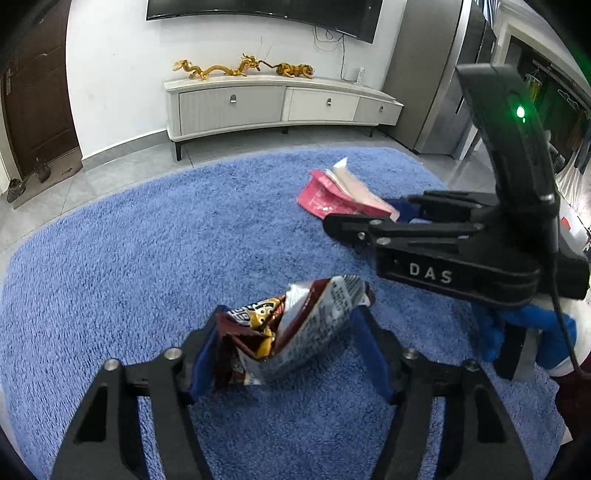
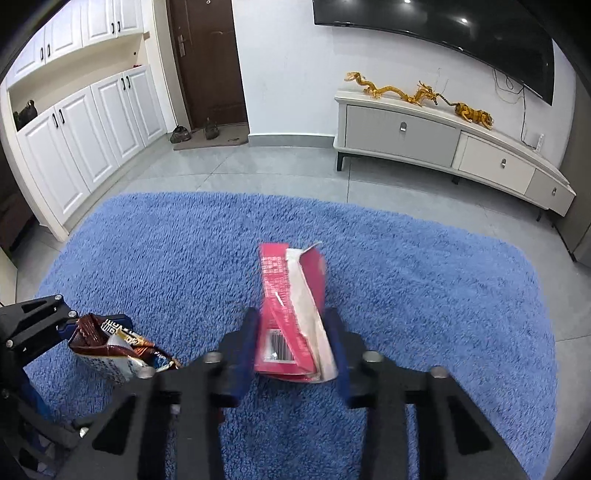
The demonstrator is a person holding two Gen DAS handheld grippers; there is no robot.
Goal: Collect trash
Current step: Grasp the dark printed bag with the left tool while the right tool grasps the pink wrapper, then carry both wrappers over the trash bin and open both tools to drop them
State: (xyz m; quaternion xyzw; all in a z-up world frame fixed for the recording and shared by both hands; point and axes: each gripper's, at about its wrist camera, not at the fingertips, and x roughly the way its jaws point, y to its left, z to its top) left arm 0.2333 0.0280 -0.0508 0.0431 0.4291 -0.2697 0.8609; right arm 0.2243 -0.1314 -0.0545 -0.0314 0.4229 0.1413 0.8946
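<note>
The left gripper [image 1: 286, 345] grasps a crumpled foil wrapper [image 1: 295, 325], brown and silver with printed text; its creased, glossy body bulges up between the blue-padded fingers [image 1: 369, 354] and spills past their tips. The right gripper [image 2: 293, 343] clenches a flattened pink carton [image 2: 291, 306], stiff card with a barcode near the finger roots and a torn white flap curling off its right edge; most of its length juts out beyond the fingertips.

Below both sets of fingers lies a shaggy blue rug [image 2: 424, 277], deep-piled and rounded at the corners. Both pieces of trash appear lifted off it. Ahead of the fingers the rug lies bare to its far edge, where grey floor tiles [image 2: 288, 166] begin.

In the left wrist view the right gripper [image 1: 399, 212] reaches in from the right of the fingers, just beyond the wrapper, carton [image 1: 332, 195] pointing away. In the right wrist view the left gripper [image 2: 98, 332] sits close to the left of the fingers.

Further ahead, past the tiles, a low white cabinet [image 2: 443, 147] with gold dragon figurines [image 2: 406, 92] stands against the wall under a dark TV [image 2: 461, 33].
</note>
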